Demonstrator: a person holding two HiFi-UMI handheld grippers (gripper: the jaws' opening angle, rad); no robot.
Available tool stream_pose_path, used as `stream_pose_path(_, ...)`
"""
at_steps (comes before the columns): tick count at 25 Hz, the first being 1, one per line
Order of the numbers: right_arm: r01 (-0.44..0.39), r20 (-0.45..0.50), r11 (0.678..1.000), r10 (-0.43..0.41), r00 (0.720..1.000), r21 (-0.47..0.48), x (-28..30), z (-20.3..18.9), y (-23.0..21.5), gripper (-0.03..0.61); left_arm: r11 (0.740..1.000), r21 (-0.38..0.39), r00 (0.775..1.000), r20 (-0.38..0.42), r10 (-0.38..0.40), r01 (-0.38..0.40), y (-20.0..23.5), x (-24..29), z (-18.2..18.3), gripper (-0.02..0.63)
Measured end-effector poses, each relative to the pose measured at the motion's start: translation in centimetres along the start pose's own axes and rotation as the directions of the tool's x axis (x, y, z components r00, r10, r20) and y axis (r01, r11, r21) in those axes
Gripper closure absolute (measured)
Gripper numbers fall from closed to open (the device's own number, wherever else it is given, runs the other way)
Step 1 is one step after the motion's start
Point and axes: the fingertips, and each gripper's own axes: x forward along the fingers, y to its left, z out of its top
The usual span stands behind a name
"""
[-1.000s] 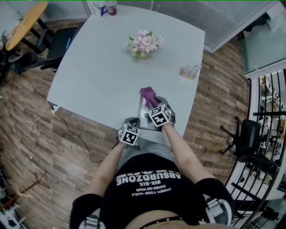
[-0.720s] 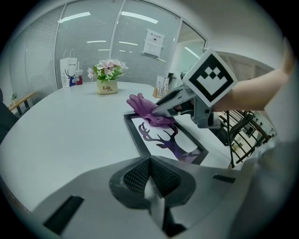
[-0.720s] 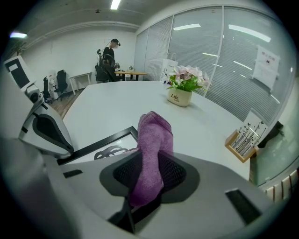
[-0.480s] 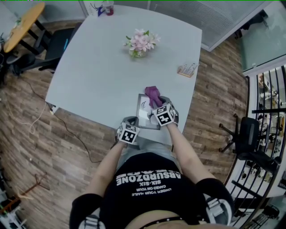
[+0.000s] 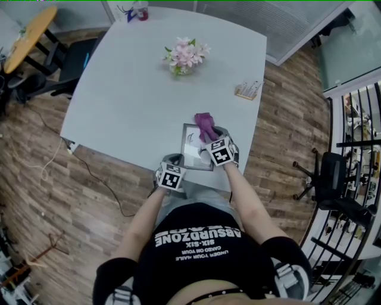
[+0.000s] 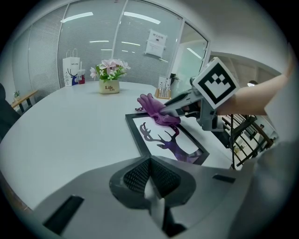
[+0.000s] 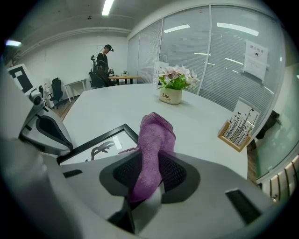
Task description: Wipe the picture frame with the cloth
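A black picture frame [image 5: 191,150] with a deer print lies flat near the white table's front edge. My right gripper [image 5: 212,139] is shut on a purple cloth [image 5: 206,126], which rests on the frame's far right part. In the right gripper view the cloth [image 7: 154,140] sticks up from the shut jaws, with the frame [image 7: 100,144] down to the left. My left gripper [image 5: 175,162] hovers at the frame's near left corner, shut and holding nothing. The left gripper view shows the frame [image 6: 163,137], the cloth [image 6: 154,108] and the right gripper [image 6: 180,105] over it.
A pot of pink flowers [image 5: 183,56] stands mid-table [image 5: 125,101]. A wooden card holder [image 5: 248,89] sits near the right edge. A white bag and a red item [image 5: 136,10] are at the far corner. An office chair [image 5: 332,179] stands on the floor to the right.
My right gripper and the cloth have slid a little to the right across the frame. The left gripper has stayed at the near left corner.
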Motion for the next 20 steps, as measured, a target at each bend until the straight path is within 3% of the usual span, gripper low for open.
stream_pose_path(4, -0.026, 0.010, 0.999, 0.025, 1.000, 0.047, -0.1, -0.2, 0.2, 0.457, 0.996, -0.086, 1.000, -0.002, -0.018, 0.018, 0.2, 0.0, 0.1, 0.598)
stream_pose_path(10, -0.036, 0.015, 0.998, 0.036, 0.999, 0.052, -0.6, -0.6, 0.8, 0.459, 0.999, -0.038, 1.000, -0.005, 0.003, -0.003, 0.1, -0.1, 0.1, 0.598)
stream_pose_path(15, -0.045, 0.016, 0.996, 0.044, 0.999, 0.073, -1.3, -1.3, 1.5, 0.459, 0.998, -0.068, 1.000, -0.001, -0.001, 0.001, 0.2, -0.1, 0.1, 0.598)
stream_pose_path(20, -0.060, 0.030, 0.993, 0.057, 0.998, 0.105, -2.4, -2.5, 2.9, 0.459, 0.999, -0.050, 1.000, -0.001, -0.002, 0.002, 0.2, -0.1, 0.0, 0.598)
